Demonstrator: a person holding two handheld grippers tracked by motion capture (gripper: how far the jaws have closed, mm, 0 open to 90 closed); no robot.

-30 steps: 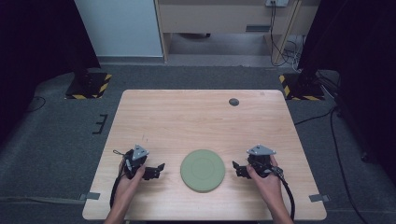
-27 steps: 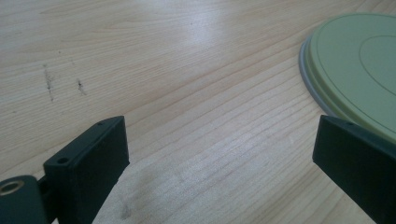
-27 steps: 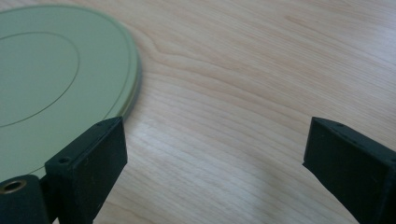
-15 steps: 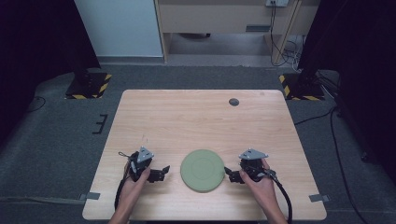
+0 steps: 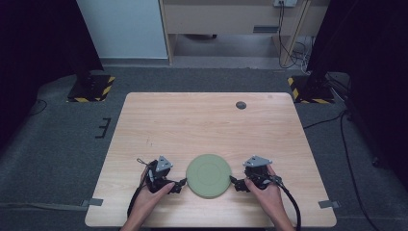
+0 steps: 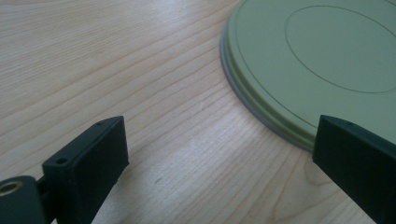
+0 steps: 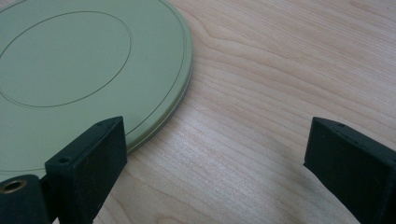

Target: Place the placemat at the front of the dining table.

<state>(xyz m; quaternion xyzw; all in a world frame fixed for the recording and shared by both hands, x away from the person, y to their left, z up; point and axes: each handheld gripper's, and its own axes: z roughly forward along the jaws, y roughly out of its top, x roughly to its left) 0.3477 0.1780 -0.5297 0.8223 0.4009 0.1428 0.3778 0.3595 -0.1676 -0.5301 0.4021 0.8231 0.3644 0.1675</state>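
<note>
Even overhead light falls on the wooden bench [image 5: 211, 125], which is bright, while the floor and corners around it sink into near black. The high view is soft and slightly grainy. In the gripper views the green plate [image 6: 327, 60] takes a pale sheen, the jaws cast faint shadows on the wood, and the nearest jaw parts are blurred.

A light wooden table [image 5: 211, 120] stands on grey carpet [image 5: 57, 144], with a pale cabinet [image 5: 231, 19] behind.

Pale green plate [image 5: 208, 175] on light wood-grain table [image 5: 192, 125]; black claws.
</note>
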